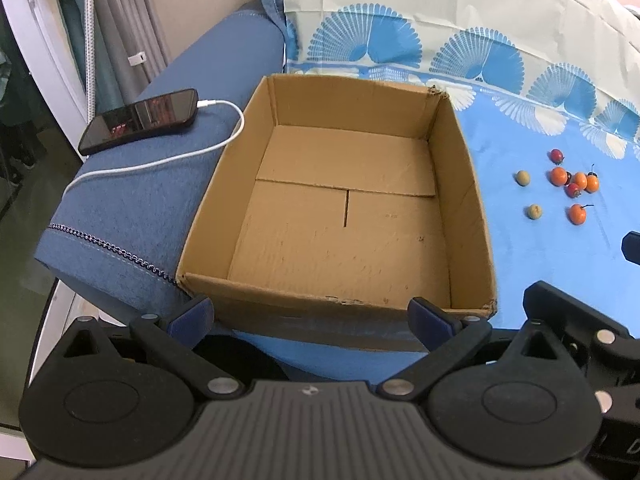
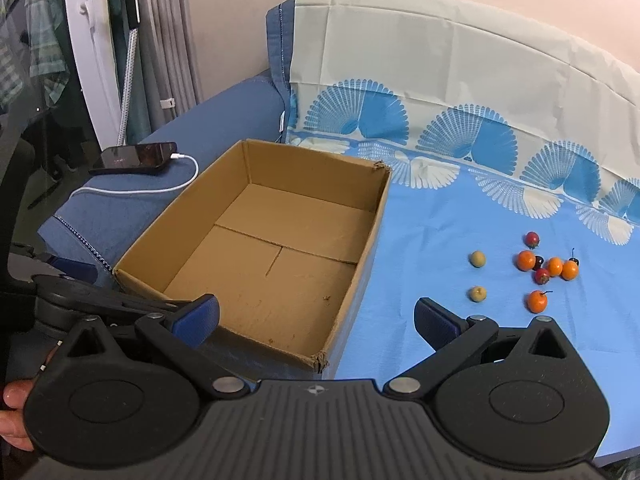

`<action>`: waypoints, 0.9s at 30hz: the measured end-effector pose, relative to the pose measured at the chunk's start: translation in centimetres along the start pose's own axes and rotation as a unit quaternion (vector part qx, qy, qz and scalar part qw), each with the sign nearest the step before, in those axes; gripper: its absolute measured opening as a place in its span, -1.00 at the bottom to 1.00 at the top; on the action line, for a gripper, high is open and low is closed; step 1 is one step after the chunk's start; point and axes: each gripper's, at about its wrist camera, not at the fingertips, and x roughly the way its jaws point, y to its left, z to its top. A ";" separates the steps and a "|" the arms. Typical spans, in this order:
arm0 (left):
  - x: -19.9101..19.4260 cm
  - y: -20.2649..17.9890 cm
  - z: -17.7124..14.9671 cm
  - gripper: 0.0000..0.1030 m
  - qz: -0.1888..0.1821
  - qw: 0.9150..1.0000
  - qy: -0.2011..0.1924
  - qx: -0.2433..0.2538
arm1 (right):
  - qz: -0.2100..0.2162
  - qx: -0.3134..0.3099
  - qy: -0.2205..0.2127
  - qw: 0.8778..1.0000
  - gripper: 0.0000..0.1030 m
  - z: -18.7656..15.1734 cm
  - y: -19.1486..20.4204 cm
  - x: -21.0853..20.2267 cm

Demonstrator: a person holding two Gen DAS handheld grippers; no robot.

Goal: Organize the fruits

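An empty cardboard box stands on a sofa seat covered by a blue cloth. To its right lie several small fruits: orange ones, red ones and two pale green ones. My left gripper hangs open before the box's near wall, with nothing between its fingers. My right gripper is open too, over the box's near right corner, short of the fruits.
A black phone with a white charging cable lies on the blue armrest left of the box. The cloth-draped backrest rises behind. A hand shows at the lower left.
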 end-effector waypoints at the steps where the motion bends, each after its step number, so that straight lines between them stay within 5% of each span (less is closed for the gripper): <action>1: 0.1 0.1 0.0 1.00 0.000 1.000 0.000 0.000 | -0.001 0.000 0.001 1.000 0.99 0.0 0.2 0.1; 27: 1.9 0.6 0.6 1.00 0.000 0.999 0.042 0.001 | 0.008 0.007 0.011 1.000 0.99 0.3 0.4 1.0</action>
